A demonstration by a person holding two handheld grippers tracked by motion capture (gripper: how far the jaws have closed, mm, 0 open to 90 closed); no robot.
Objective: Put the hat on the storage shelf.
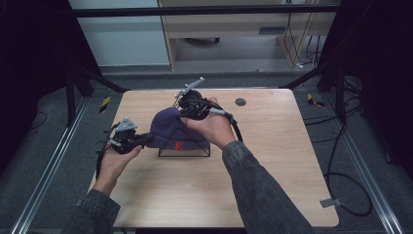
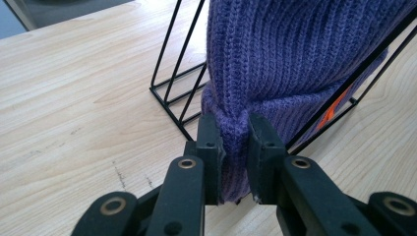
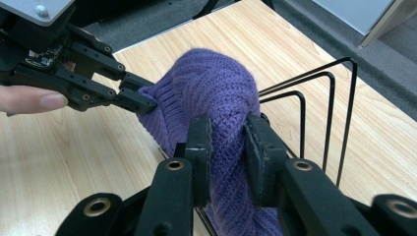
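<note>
table: light wood, rounded corners, bare surface open to the right and toward the near edge; a small dark round disc sits near the far edge, well apart from the work. grey floor and metal rails run along both sides.

purple knit hat sits left of centre on the table, draped over a black wire rack; the rack's base rests on the wood. an orange-red letter "k" shows on the hat's cuff in the high view; nothing else readable.

left hand-held gripper: held low at the hat's left side, jaws level with the table, pinched together on a fold of the cuff, knit bunched between the pads. left forearm comes in from the near edge.

right hand-held gripper: held above the far side of the hat, angled downward, clamped on a thick fold of the crown. right forearm crosses the table diagonally, hand wrapped around the gripper body.
</note>
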